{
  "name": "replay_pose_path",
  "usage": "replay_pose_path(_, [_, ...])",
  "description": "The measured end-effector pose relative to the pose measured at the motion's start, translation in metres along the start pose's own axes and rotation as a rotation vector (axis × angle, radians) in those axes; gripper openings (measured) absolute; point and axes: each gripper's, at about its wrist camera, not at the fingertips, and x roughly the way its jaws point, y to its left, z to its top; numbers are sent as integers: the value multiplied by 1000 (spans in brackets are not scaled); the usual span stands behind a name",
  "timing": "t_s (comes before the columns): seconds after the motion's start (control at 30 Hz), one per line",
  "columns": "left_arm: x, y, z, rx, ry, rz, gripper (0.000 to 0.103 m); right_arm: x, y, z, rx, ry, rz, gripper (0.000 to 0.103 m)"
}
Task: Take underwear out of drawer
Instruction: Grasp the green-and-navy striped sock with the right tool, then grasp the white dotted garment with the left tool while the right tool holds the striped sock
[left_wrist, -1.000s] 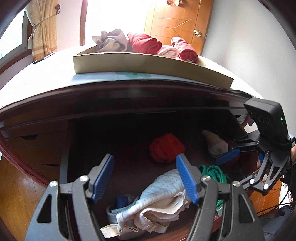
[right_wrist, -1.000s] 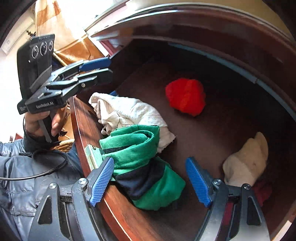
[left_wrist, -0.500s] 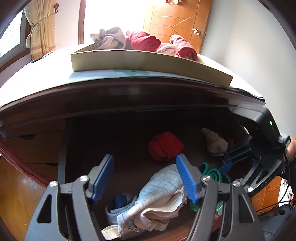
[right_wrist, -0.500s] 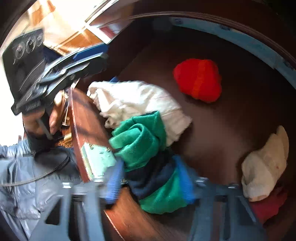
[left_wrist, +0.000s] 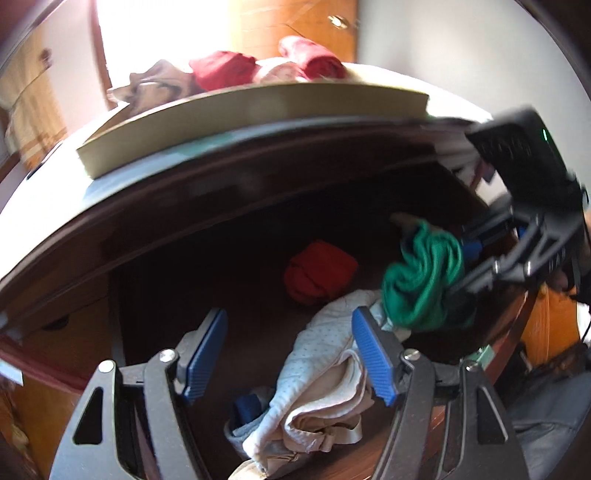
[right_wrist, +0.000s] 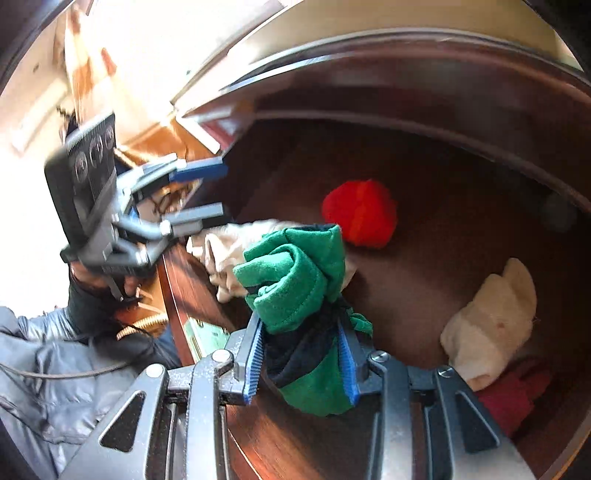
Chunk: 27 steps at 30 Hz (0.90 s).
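My right gripper (right_wrist: 301, 354) is shut on a green and navy underwear (right_wrist: 295, 280) and holds it lifted above the open dark wood drawer (right_wrist: 443, 229). The same garment (left_wrist: 424, 280) hangs from the right gripper (left_wrist: 469, 254) in the left wrist view. My left gripper (left_wrist: 288, 354) is open and empty over the drawer's front, above a white dotted underwear (left_wrist: 325, 373). A red rolled underwear (left_wrist: 319, 271) lies mid-drawer, also in the right wrist view (right_wrist: 360, 212). A cream piece (right_wrist: 491, 317) and a dark red piece (right_wrist: 513, 391) lie at the drawer's right end.
A shallow beige box (left_wrist: 258, 110) with rolled red and beige clothes stands on the dresser top above the drawer. A blue and grey piece (left_wrist: 245, 410) lies at the drawer's front left. The drawer's front rail (right_wrist: 184, 288) runs below my right gripper.
My right gripper closed on the green underwear and lifted it off the drawer's front corner. The left gripper tilted and shifted slightly, still open.
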Motion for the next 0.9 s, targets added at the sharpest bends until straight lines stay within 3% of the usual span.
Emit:
replay_pose_path(0.1, [14,-12,5,88,67,-33,70,-1,-4,0,21,-16,0,38])
replay_pose_path(0.4, [43,-29,15,227,217,-92,70,-15,-18,5,66,-47,1,38])
replay_pose_path(0.7, [61,-31,19,221,326,-227,72,-19,-14,3,73,-54,-14,38])
replay_pose_path(0.9, [76,-26,21,188,394,-272,75,-12,-9,5,63,-28,-16,38])
